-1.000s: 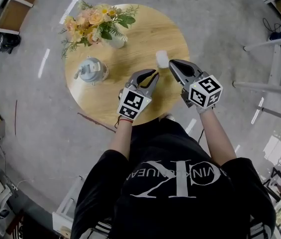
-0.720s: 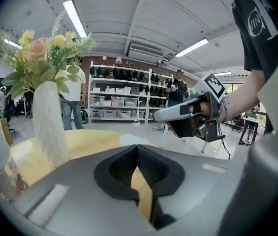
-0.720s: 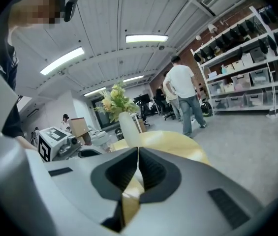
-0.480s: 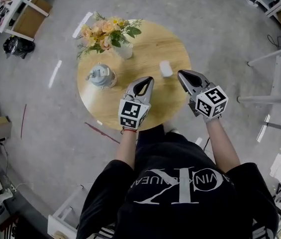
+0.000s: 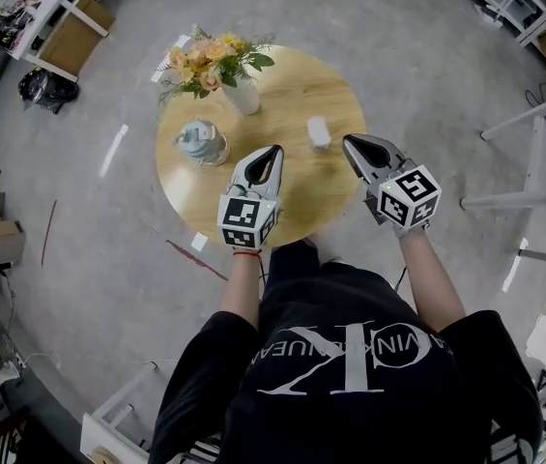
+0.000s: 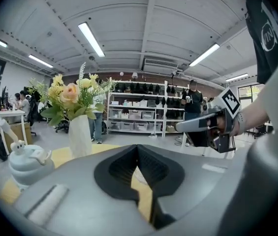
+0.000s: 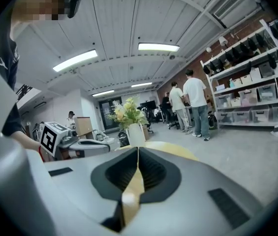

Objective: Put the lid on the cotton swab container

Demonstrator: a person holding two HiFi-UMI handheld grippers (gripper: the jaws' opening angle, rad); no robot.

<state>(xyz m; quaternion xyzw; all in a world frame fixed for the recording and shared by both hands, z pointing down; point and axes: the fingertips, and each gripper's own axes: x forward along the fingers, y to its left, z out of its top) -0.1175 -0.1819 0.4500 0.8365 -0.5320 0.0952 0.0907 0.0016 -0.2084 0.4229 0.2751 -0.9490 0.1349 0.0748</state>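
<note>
A small white cotton swab container (image 5: 319, 131) stands on the round wooden table (image 5: 297, 201), right of centre; I cannot tell its lid from its body. My left gripper (image 5: 273, 149) hangs above the table's near part, left of the container, shut and empty. In the left gripper view its jaws (image 6: 138, 146) meet with nothing between them. My right gripper (image 5: 348, 141) hovers just right of the container, apart from it, also shut and empty. The right gripper view shows its jaws (image 7: 138, 149) closed, and the left gripper (image 7: 79, 144) off to the side.
A white vase of flowers (image 5: 226, 73) stands at the table's far left, also in the left gripper view (image 6: 79, 134). A pale blue-grey figure-shaped pot (image 5: 200, 141) sits near the left edge. Around the table lie grey floor, shelving and white desks (image 5: 543, 114). People stand by the shelves (image 7: 195, 104).
Both grippers have lifted away from the tabletop and drawn back a little from the white container. The left gripper's jaws, slightly apart a second ago, are together.
</note>
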